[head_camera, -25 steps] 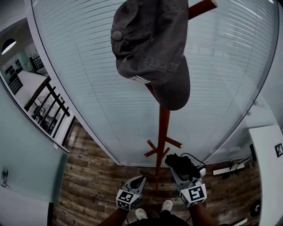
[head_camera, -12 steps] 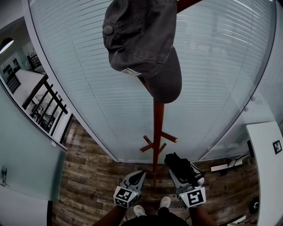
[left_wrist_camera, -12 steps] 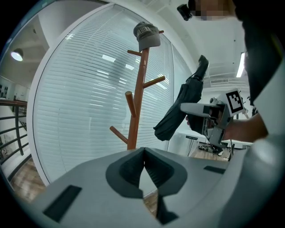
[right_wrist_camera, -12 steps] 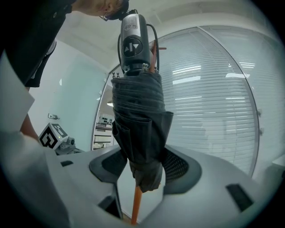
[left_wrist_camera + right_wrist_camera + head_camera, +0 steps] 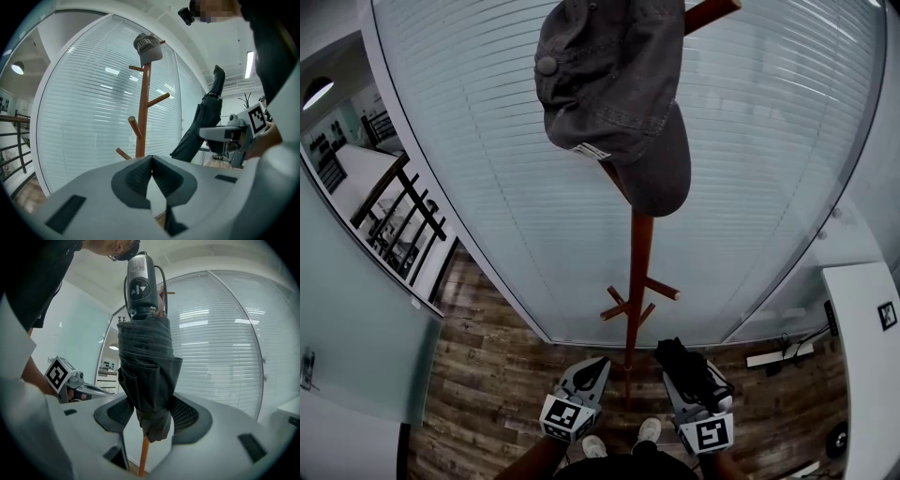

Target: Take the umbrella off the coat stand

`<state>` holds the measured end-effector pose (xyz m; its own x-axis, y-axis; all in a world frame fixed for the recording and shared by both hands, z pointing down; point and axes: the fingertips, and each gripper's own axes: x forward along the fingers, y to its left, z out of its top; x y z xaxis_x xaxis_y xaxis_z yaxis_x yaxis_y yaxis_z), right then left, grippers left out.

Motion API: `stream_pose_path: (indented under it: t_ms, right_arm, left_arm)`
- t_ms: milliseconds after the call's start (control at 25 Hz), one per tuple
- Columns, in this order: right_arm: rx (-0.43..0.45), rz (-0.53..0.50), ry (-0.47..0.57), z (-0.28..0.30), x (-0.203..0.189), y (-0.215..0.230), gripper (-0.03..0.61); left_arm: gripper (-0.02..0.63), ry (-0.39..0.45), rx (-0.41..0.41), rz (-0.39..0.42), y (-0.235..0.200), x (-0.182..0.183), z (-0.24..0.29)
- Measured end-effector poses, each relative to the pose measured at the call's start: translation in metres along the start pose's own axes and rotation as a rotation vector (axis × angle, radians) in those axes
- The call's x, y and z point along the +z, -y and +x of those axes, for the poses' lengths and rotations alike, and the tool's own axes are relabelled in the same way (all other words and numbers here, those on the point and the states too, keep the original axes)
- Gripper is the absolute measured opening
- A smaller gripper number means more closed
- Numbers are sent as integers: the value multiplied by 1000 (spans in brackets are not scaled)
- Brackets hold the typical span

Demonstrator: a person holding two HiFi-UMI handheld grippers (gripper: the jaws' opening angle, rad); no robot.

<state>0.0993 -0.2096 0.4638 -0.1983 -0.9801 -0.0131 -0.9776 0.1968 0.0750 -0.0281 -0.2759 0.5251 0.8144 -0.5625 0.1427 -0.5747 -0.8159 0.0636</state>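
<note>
umbrella [image 5: 145,376] | clamped in right gripper [image 5: 147,418] jaws | left gripper [image 5: 151,163] jaws closed | cap [image 5: 609,94] on coat stand [image 5: 639,272]

The coat stand [image 5: 637,272] is showing a warm reddish-brown wood, and the cap [image 5: 609,84] on it is showing a faded dark grey with a small white label at its edge. The umbrella [image 5: 147,376] is showing black fabric, its handle [image 5: 140,287] grey with white marks. The left hand-held gripper [image 5: 151,157] and the right hand-held gripper [image 5: 147,416] are showing pale grey shells with black ribbed pads [image 5: 133,180], and the cubes [image 5: 563,416] on them are displaying black-and-white square markers. The blinds [image 5: 750,141] are running in thin white horizontal stripes. The floor [image 5: 487,375] is showing brown wood planks of mixed tones, and the shoes [image 5: 649,430] are showing white.
</note>
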Motion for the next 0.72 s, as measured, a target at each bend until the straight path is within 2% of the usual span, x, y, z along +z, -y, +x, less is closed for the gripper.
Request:
stream_pose_path:
  t_ms: [200,600,720]
  right_arm:
    - [-1,-9,-12,-5,-1,-3,247]
    - [-19,0,-20,-7,-2,2,245]
    - [-21,5,-18,-5,-2,3,245]
  left_arm:
    - [12,20,2,8,0,10,-2]
    - [12,-11,5,-22,2,2,-5]
    - [12,5,0,-14,4,6,-4]
